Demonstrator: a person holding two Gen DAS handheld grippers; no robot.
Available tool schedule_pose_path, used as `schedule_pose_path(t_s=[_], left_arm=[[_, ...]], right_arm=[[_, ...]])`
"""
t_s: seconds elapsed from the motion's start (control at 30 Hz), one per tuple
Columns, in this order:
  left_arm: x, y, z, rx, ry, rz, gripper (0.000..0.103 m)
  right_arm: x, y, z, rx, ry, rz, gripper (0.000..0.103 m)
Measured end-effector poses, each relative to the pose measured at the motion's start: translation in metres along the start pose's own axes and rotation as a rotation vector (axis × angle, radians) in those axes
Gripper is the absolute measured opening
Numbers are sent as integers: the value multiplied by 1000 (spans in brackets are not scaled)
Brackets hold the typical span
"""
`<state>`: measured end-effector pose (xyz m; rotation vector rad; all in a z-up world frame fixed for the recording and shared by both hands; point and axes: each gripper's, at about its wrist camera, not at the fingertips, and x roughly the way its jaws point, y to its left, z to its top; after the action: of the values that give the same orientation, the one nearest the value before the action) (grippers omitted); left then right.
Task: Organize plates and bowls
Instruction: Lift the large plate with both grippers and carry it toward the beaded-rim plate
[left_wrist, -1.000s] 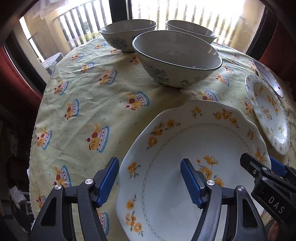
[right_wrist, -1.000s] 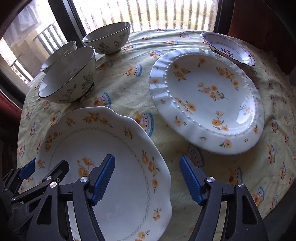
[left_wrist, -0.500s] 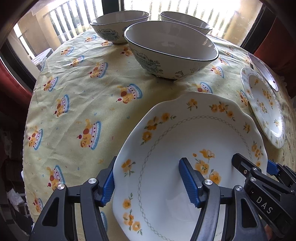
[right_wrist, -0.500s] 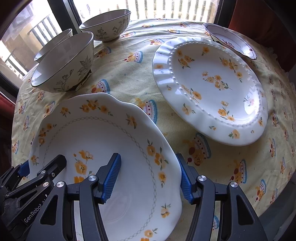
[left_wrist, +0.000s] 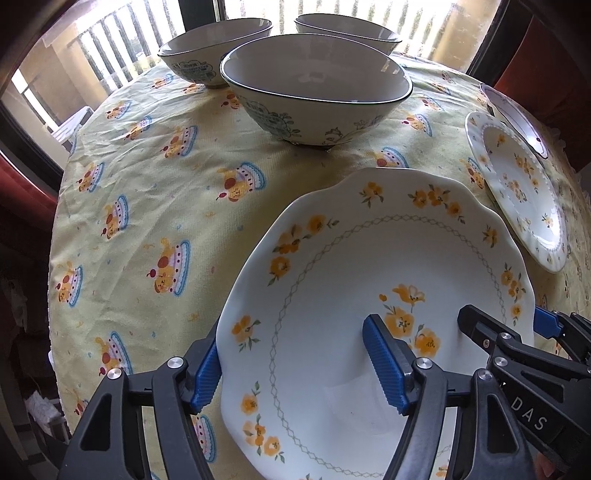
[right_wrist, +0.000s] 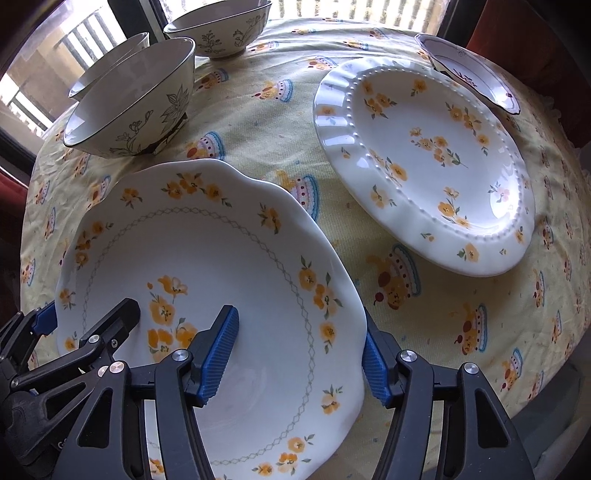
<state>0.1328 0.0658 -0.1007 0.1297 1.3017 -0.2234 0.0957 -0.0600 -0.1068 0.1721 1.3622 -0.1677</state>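
A white scalloped plate with yellow flowers lies at the near edge of the table. My left gripper is open and straddles its left rim, one finger outside, one over the plate. My right gripper is open and straddles its right rim in the same way. A beaded flowered plate lies to the right. Three bowls stand at the back: the nearest and two behind it.
A small dish with a dark rim sits at the far right behind the beaded plate. The round table has a yellow printed cloth. A window with railings lies behind the bowls. The table edge drops off at left and right.
Both grippers have moved forward onto the scalloped plate and now straddle its rims. Their jaws have narrowed a little. The plate has not visibly moved.
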Motion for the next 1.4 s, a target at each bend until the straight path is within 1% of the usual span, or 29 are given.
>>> schedule_pose_path(t_s=[0.13, 0.23, 0.37, 0.57, 0.97, 1.2, 1.4], left_arm=[[-10, -13, -2, 2, -4, 2, 73], [-18, -25, -5, 11, -7, 6, 74], [-21, -40, -5, -29, 9, 7, 75], [-29, -76, -6, -29, -23, 35, 74], [-34, -147, 4, 14, -43, 29, 74], [-28, -189, 12, 22, -50, 16, 74], [-26, -224, 12, 22, -63, 0, 74]], right_arm=[[-10, -11, 0, -12, -2, 14, 64], [-21, -28, 1, -11, -6, 23, 64], [-34, -45, 4, -59, -38, 28, 64], [-48, -74, 10, -82, -82, 36, 64], [-61, -138, 8, -41, -111, 31, 64], [-64, -178, 11, -28, -121, 23, 64], [-66, -217, 15, -26, -135, 9, 64]])
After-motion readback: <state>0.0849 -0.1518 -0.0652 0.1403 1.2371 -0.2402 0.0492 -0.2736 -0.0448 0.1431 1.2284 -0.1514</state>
